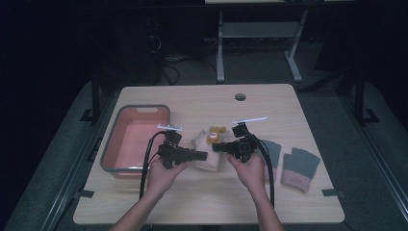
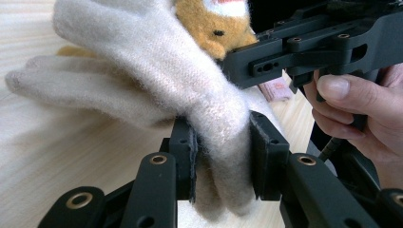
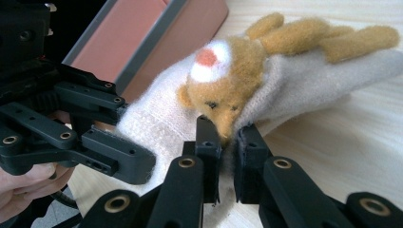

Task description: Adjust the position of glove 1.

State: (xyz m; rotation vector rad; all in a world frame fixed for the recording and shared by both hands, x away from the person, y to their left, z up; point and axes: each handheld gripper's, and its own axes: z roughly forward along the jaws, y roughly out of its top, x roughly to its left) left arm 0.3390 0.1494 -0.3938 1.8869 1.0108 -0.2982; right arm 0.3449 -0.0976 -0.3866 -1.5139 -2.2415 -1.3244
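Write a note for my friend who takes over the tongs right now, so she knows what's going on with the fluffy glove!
Left tongs: shut on the cuff end of the cream woolly glove with an orange bear on it.
Right tongs: shut on the same glove's edge, just under the bear's face.
The glove is at mid-table, between both tongs; whether it is lifted is hard to tell.
The pink plastic tub with a grey rim sits to its left, with nothing visible inside.
Two grey knit gloves with pink cuffs lie on the wooden table to the right, untouched.
Done: cream glove gripped. Left: probably moving the gloves to the tub.
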